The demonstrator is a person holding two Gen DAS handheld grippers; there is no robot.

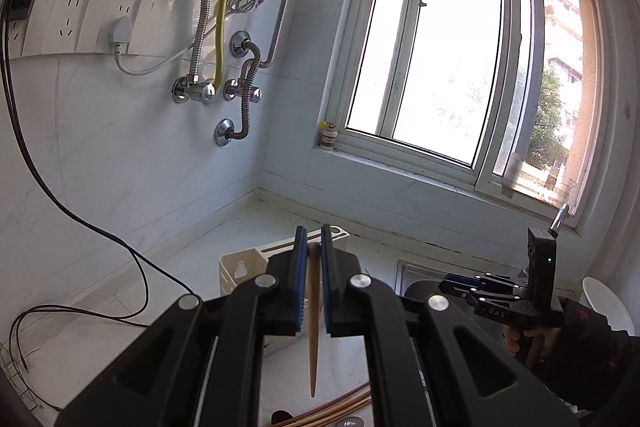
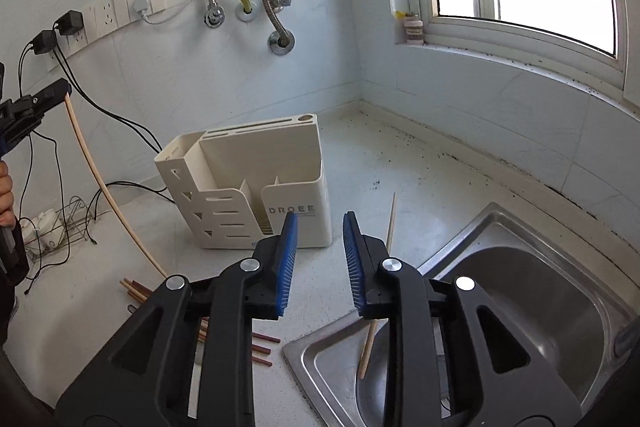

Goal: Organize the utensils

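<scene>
Pale chopstick point(image 1: 313, 323) clamped between my left gripper's point(image 1: 313, 247) blue pads, raised above the counter point(image 2: 400, 163), thin end hanging toward me. Cream utensil holder point(image 2: 256, 187) stands toward the counter's back corner, compartments looking empty. Second pale chopstick point(image 2: 382, 267) lies across the sink's point(image 2: 520, 291) rim, one end inside the basin. Reddish-brown chopsticks point(image 2: 138, 289) lie near the counter's front edge. My right gripper point(image 2: 320, 259) has its jaws apart, nothing between them.

free: counter right of holder point(image 2: 248, 195) | blocked: sink point(image 2: 520, 287) rim, wall behind
</scene>
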